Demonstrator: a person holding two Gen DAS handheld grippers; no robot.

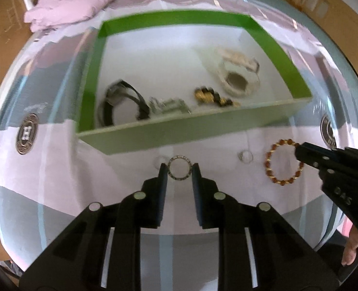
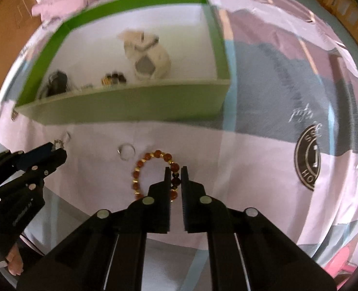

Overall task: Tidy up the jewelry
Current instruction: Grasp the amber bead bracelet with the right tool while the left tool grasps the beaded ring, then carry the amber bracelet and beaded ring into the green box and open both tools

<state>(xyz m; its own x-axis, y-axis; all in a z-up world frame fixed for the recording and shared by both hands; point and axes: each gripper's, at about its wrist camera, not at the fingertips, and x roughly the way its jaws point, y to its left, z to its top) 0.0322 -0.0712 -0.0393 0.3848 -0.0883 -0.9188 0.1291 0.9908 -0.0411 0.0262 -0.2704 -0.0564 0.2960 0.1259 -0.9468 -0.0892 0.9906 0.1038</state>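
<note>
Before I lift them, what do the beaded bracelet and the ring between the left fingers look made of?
Beaded bracelet: reddish-brown round beads, glossy, likely wood or stone, with small gold-toned spacers that shine like metal. Ring between the left hand-held gripper's fingers: thin silvery band, probably metal, its rim studded with tiny glinting stones or facets; the blur leaves that open.

Bedroom: printed bedsheet (image 1: 58, 181), crumpled clothing (image 1: 77, 0)
</note>
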